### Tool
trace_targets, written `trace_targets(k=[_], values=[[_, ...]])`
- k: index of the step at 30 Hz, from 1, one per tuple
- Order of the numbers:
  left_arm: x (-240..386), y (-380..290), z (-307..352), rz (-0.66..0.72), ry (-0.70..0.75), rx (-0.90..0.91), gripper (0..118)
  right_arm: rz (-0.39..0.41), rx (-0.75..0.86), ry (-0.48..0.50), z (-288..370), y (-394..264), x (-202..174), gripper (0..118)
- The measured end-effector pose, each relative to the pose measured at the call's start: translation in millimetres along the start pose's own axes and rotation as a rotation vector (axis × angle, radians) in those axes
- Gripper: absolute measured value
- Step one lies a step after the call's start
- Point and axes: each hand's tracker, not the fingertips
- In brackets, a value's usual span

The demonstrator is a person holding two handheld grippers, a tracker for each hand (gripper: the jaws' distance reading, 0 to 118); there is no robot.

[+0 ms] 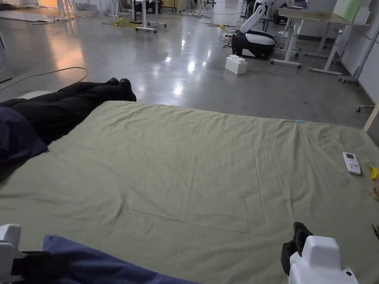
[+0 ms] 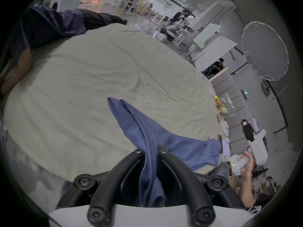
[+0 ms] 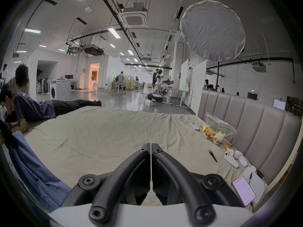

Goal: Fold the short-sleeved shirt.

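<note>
A blue short-sleeved shirt (image 2: 147, 132) hangs from my left gripper (image 2: 150, 151), whose two black jaws are shut on a ribbed edge of the cloth. The shirt trails to the right over the near edge of a bed with a pale green sheet (image 1: 192, 166). In the head view the shirt (image 1: 96, 264) lies at the bottom left beside the left gripper (image 1: 11, 255). My right gripper (image 3: 150, 146) hovers above the sheet at the near right, jaws shut with nothing between them. The head view has the right gripper (image 1: 296, 244) at the bottom right. The blue shirt (image 3: 32, 170) lies to its left.
A person (image 3: 32, 107) in dark clothes lies along the bed's left side. By the padded headboard (image 3: 246, 124) on the right lie a white remote (image 1: 351, 163), a snack bag (image 3: 216, 130), black tweezers (image 3: 212, 155), white controllers (image 3: 234, 158) and a phone (image 3: 244, 190).
</note>
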Motion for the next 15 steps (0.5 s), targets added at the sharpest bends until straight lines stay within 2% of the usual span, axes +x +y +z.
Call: trace_targets(k=[2,9,15], values=[[19,-4,-2,0.003,-0.077,-0.008,10,-0.004,-0.002,0.002,1,-1,1,2],[91,-26,-29,-0.048,-0.206,-0.025,10,-0.015,-0.006,0.0,5,-5,5,2],[141,-52,-87,-0.073,-0.227,-0.092,10,-0.03,-0.024,-0.011,10,-11,11,2]])
